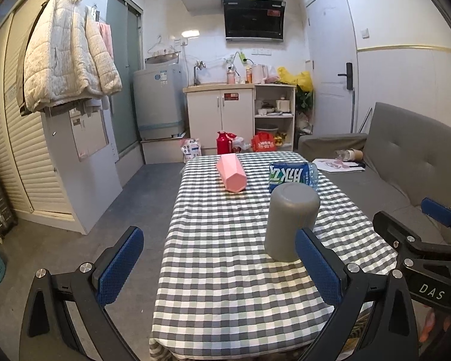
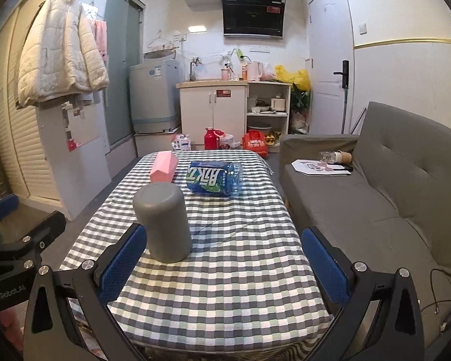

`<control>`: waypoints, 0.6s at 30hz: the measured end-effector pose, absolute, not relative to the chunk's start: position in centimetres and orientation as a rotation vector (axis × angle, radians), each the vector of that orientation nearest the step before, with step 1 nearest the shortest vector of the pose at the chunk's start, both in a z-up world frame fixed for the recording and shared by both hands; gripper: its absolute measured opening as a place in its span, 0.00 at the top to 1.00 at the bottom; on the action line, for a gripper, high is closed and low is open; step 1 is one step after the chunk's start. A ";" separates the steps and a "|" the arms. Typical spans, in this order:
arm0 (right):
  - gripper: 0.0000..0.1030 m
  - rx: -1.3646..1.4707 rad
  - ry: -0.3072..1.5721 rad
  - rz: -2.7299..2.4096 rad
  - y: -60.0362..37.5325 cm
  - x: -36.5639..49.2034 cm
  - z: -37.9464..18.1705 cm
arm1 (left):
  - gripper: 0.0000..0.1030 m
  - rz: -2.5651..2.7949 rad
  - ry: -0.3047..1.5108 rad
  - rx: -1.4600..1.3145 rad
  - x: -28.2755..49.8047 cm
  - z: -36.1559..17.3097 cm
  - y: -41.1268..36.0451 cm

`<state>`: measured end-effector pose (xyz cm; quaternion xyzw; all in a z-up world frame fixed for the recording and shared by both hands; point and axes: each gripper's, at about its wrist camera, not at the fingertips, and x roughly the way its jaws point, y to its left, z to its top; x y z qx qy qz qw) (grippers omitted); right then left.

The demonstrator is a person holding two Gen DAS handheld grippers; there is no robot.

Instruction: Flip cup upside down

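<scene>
A grey cup (image 1: 290, 221) stands upside down on the checked tablecloth (image 1: 225, 270), closed base up. It also shows in the right wrist view (image 2: 164, 221). My left gripper (image 1: 219, 266) is open and empty, its right pad just in front of the cup. My right gripper (image 2: 222, 266) is open and empty, its left pad close to the cup's lower left side. Neither gripper holds the cup. The right gripper's body shows at the right edge of the left wrist view (image 1: 421, 240).
A pink faceted cup (image 1: 232, 173) lies on its side at the table's far end. A blue-labelled water bottle pack (image 1: 293, 176) lies beside it. A grey sofa (image 2: 375, 198) runs along the table's right side. Floor lies left of the table.
</scene>
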<state>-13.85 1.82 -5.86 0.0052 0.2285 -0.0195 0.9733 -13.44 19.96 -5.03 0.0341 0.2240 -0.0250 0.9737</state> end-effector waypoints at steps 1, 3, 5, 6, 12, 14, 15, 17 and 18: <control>0.00 0.009 0.465 -0.039 1.8 -13.8 -6.0 | 0.00 -0.050 0.450 0.071 -13.5 -5.1 20.0; 0.00 0.009 0.466 -0.035 1.9 -13.7 -6.0 | 0.00 -0.052 0.449 0.068 -13.5 -5.2 20.1; 0.00 0.010 0.461 -0.033 1.9 -13.6 -6.0 | 0.00 -0.056 0.441 0.060 -13.6 -5.1 20.2; 0.00 0.009 0.459 -0.033 2.0 -13.7 -6.1 | 0.00 -0.055 0.436 0.058 -13.6 -5.1 20.2; 0.00 0.004 0.453 -0.038 2.0 -13.8 -6.3 | 0.00 -0.052 0.444 0.049 -13.5 -5.2 20.5; 0.00 0.004 0.450 -0.042 2.0 -13.8 -6.3 | 0.00 -0.049 0.447 0.049 -13.5 -5.3 20.5; 0.00 0.007 0.450 -0.043 2.0 -13.9 -6.3 | 0.00 -0.050 0.449 0.050 -13.5 -5.3 20.5; 0.00 0.011 0.447 -0.049 1.8 -14.1 -6.3 | 0.00 -0.050 0.451 0.053 -13.4 -5.4 20.4; 0.00 0.015 0.448 -0.050 1.8 -14.0 -6.4 | 0.00 -0.050 0.453 0.055 -13.4 -5.4 20.3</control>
